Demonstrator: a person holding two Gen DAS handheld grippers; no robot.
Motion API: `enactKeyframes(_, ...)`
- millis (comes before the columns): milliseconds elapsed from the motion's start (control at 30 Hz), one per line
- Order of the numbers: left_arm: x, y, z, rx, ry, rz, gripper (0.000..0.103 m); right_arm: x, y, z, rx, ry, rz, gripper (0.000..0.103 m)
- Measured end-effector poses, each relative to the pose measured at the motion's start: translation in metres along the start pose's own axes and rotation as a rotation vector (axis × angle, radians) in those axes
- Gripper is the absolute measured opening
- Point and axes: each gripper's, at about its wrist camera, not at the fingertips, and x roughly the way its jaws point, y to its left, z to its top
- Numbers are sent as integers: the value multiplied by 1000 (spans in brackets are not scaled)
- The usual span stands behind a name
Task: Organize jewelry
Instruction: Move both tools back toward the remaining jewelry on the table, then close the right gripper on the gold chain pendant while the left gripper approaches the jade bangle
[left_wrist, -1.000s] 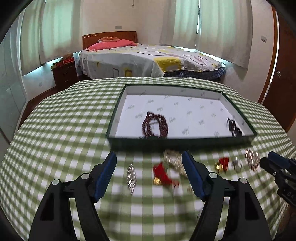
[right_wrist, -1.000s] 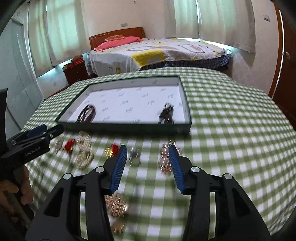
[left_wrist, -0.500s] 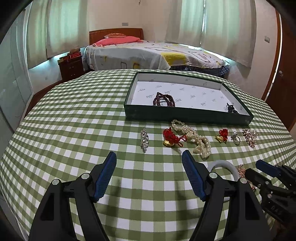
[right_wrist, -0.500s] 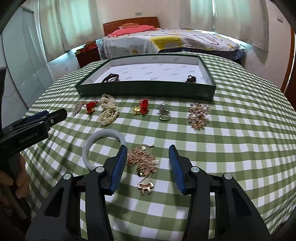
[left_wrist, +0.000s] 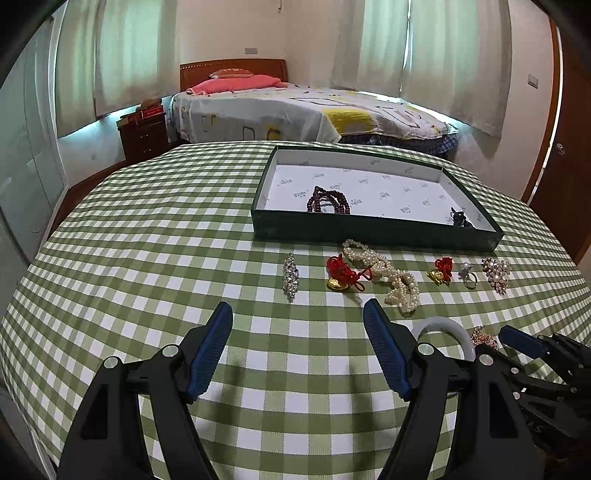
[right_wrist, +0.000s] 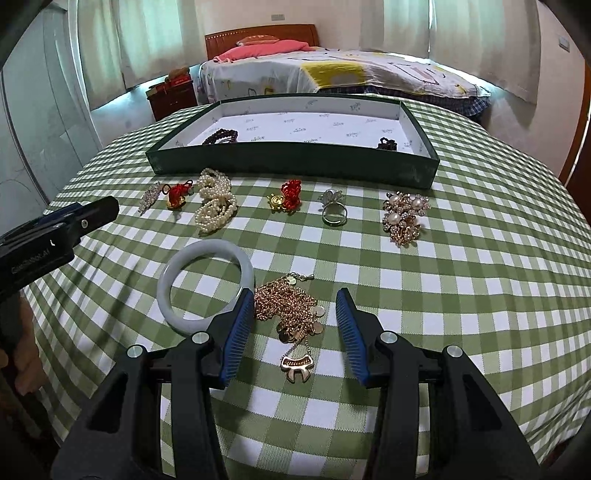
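The right tongs (right_wrist: 295, 325) stood wide apart and empty, low over the counter (right_wrist: 461, 295) with its green checked cloth, their blue pads either side of a heaped gold chain (right_wrist: 290, 308) whose horse-shaped pendant (right_wrist: 297, 363) lay nearest the camera. A pale bangle (right_wrist: 205, 284) rested flat just left of the chain, its near edge hidden behind the left pad. Farther back a row of pieces lay along the front wall of a dark green tray (right_wrist: 295, 164): a silver brooch (right_wrist: 149, 196), a red knot with a gold charm (right_wrist: 177, 194), a bunched pearl necklace (right_wrist: 214, 205), a second red knot charm (right_wrist: 286, 195), a ring (right_wrist: 333, 210) and a pearl-and-crystal brooch (right_wrist: 404, 216). Inside the tray, on white printed paper, a dark bead bracelet (right_wrist: 220, 137) sat at the left end and a small dark piece (right_wrist: 387, 144) at the right end, well apart. The left tongs (left_wrist: 297, 330) were also spread wide with nothing between them, held above bare cloth nearer than the row, to the left of the bangle. A bed (left_wrist: 295, 110) stood beyond the counter.
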Motion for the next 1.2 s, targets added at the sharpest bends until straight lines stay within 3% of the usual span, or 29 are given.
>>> enactKeyframes(67,0,-1,-1,1,2,0,71,0,2,0,-10,0,-8,44)
enactKeyframes(200,0,-3,-2,7,9,-3,71,1,4,-1,-25,-3,-5,27)
enactKeyframes(433,1,-10,-5,21,14,-8,71,-2,-1,-1,-17,-5,20,12)
enactKeyframes(933,1,-52,-11,101,38,-110,71,-18,-38,1,70,-55,-5,10)
enactKeyframes(1033,3,-63,-14,112,47,-145,77,-18,-40,0,73,-56,-1,9)
enactKeyframes(1200,7,-80,-18,146,49,-187,77,-20,-38,1,69,-60,4,9)
